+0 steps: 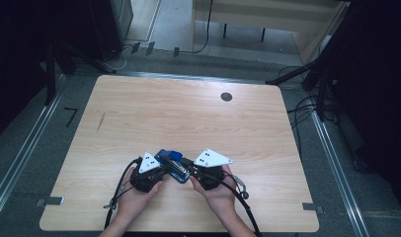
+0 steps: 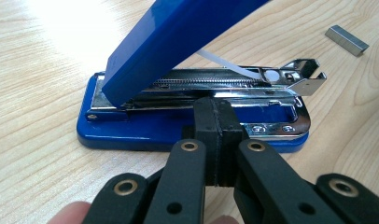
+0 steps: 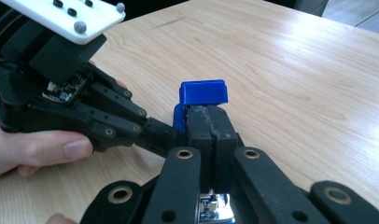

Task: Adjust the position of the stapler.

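In the high view, a blue stapler (image 1: 171, 165) is lying on the wooden worktop (image 1: 188, 118), in the lower middle of the frame, with a hand-held gripper on each side of it. The left hand-held gripper (image 1: 163, 171) is reaching in from the lower left and the right hand-held gripper (image 1: 184, 164) from the lower right, each carried by a hand entering from the bottom edge (white three-cornered plates are sitting on top of both). A small dark round grommet (image 1: 226, 97) is showing in the worktop at the upper right.

In the left gripper view, the stapler (image 2: 197, 98) is sitting across the middle of the frame with its blue top (image 2: 178, 37) swung up and the chrome magazine (image 2: 225, 84) lying exposed. The left hand-held gripper (image 2: 216, 116) is standing clenched, its jaws pressed together right at the stapler's near side; I cannot tell whether they are pinching any part of it. A strip of staples (image 2: 347, 40) is lying on the wood at the upper right.

In the right gripper view, the right hand-held gripper (image 3: 207, 122) is likewise clenched, jaws together just below the stapler's blue end (image 3: 202, 92) at mid-frame. The left hand-held gripper (image 3: 164, 136) is coming in from the left.
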Demonstrator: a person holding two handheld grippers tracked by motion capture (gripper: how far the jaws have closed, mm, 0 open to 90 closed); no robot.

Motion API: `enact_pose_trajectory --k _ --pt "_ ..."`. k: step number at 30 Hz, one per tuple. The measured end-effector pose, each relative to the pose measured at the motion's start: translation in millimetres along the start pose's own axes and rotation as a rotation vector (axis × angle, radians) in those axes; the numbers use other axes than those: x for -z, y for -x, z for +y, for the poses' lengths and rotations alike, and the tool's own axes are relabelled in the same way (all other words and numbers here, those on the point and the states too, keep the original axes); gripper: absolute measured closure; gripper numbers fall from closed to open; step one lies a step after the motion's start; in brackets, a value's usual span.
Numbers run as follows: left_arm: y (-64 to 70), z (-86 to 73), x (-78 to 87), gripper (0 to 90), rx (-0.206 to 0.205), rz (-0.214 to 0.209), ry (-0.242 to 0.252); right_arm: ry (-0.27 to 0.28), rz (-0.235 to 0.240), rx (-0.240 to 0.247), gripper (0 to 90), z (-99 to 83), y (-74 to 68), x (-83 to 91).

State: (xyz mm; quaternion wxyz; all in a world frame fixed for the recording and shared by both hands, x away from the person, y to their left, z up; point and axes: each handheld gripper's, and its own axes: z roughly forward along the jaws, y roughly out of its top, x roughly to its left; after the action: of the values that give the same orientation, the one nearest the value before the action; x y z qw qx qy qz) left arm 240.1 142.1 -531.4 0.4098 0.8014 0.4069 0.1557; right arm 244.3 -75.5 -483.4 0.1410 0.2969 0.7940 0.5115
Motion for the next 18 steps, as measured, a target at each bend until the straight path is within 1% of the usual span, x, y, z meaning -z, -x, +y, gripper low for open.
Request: enact_pose_trajectory --k 6,9,18 --pt "0.5 0.0 -0.2 90.0 -0.003 0.002 0.001 0.005 0.0 0.006 90.0 6.1 0.2 -1.9" --pt "1.0 0.1 0.0 90.0 -0.011 0.008 -0.001 0.002 0.0 0.014 90.0 9.5 -0.1 -2.9" --pt "1.8 0.0 -0.1 90.0 -0.018 0.013 0.0 0.002 0.002 0.035 90.0 20.0 -0.3 -7.3"
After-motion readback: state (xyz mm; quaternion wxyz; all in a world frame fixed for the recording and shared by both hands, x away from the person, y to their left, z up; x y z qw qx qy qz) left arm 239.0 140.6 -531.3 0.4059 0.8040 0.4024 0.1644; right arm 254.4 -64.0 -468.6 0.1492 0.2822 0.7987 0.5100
